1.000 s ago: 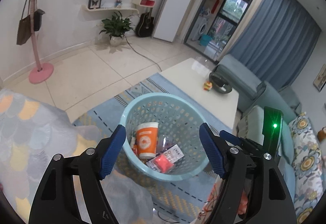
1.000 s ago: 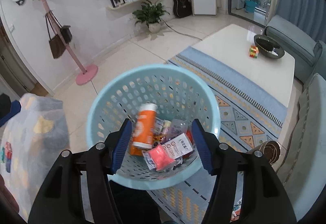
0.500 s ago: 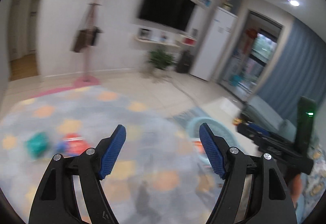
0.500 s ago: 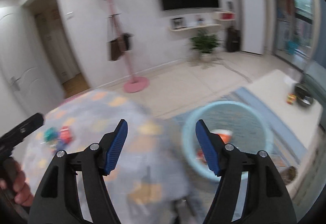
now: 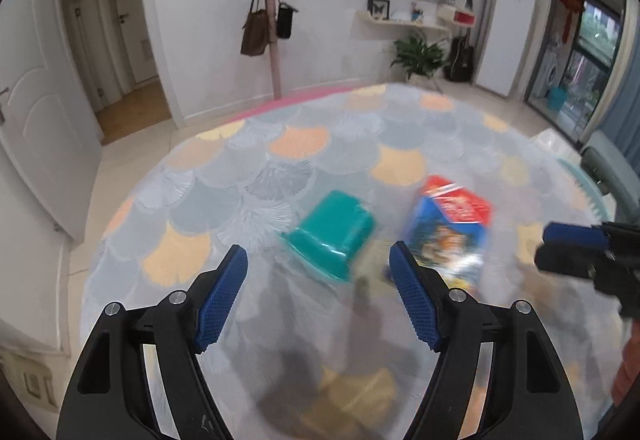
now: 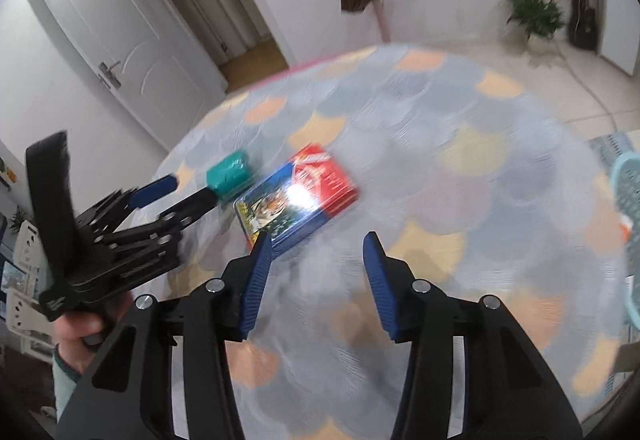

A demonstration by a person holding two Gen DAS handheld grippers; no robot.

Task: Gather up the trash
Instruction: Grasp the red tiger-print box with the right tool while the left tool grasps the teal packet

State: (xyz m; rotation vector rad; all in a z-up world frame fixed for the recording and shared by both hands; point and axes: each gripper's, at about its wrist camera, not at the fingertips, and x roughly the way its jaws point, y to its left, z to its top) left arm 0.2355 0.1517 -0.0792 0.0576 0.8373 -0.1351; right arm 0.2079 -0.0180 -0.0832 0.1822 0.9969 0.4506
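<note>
A teal plastic cup lies on its side on the round table with a scale-pattern cloth. A red and blue snack packet lies flat just right of it. My left gripper is open and empty, hovering just in front of the cup. My right gripper is open and empty, just short of the packet. The cup shows in the right wrist view, with the left gripper next to it. The light blue trash basket peeks in at the right edge.
A pink coat stand with bags stands past the table's far edge. A white door and hallway are at the left. A plant, guitar and white cabinet stand by the far wall.
Both grippers have swung left from above the trash basket to over the table. The cup and packet now lie close in front of them. Both stay open.
</note>
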